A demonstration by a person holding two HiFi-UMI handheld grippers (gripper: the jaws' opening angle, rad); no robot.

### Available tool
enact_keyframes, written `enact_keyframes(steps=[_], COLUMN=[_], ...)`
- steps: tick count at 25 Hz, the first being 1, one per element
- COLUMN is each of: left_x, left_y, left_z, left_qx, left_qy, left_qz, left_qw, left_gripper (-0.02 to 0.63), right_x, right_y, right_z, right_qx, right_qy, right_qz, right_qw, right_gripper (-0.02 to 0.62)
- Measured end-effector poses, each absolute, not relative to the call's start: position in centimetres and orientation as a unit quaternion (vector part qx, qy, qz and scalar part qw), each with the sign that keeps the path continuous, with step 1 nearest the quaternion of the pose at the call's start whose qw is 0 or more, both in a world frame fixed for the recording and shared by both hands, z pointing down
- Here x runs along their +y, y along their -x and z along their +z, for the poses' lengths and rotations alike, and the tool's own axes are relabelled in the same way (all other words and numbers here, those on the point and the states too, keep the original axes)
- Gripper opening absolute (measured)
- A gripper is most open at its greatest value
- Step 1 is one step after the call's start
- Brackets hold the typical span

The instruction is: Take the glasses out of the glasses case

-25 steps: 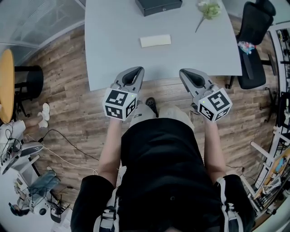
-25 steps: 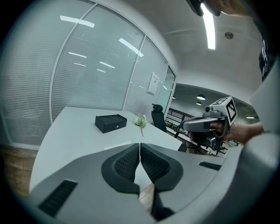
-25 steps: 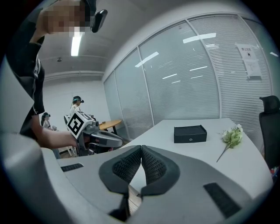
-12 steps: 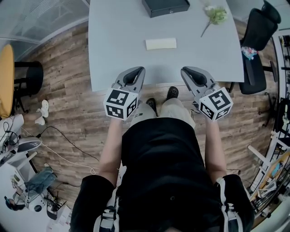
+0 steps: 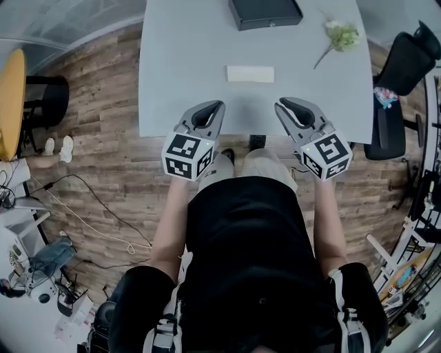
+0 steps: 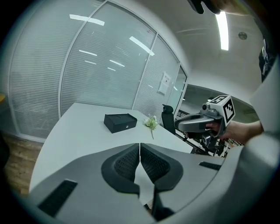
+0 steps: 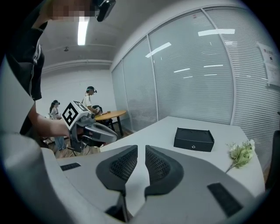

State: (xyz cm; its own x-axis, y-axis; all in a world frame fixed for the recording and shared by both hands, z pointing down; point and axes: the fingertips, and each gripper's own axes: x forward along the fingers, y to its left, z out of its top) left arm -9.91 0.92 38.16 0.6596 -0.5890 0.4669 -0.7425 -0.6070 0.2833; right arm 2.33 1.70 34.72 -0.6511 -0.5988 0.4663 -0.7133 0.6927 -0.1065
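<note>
Your left gripper (image 5: 210,107) and right gripper (image 5: 289,105) tilt down over tabletop (image 5: 180,76) edge | left jaws together, empty | right jaws just opening, a crack apart, empty | pale strip (image 5: 250,74): head view only

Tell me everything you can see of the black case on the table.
The black case is a flat rectangular box, matte and dark, with one small pale round catch in the middle of its front wall, which shows in both gripper views. It looks shut and lies flat on the far part of the grey table, apart from the flower sprig to one side. Nothing but the table touches it.
</note>
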Motion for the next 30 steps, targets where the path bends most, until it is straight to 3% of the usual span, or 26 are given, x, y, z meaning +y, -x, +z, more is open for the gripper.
enact_keyframes(steps=[16,30], left_x=[-3.9,-5.4], left_y=[4.9,1.6], left_z=[40.7,45.0], left_qx=[-0.458,-0.504], left_qy=[-0.829,-0.783], left_qz=[0.172,0.188], left_qw=[0.271,0.312], left_gripper=[0.025,0.025], right_x=[-5.8,-9.1], right_y=[-5.9,-7.0], right_z=[39.0,46.3], right_qx=[-0.921,-0.916], right_qy=[-0.247,-0.157], right_qz=[0.089,0.012], right_qw=[0.288,0.369], right_gripper=[0.118,0.209])
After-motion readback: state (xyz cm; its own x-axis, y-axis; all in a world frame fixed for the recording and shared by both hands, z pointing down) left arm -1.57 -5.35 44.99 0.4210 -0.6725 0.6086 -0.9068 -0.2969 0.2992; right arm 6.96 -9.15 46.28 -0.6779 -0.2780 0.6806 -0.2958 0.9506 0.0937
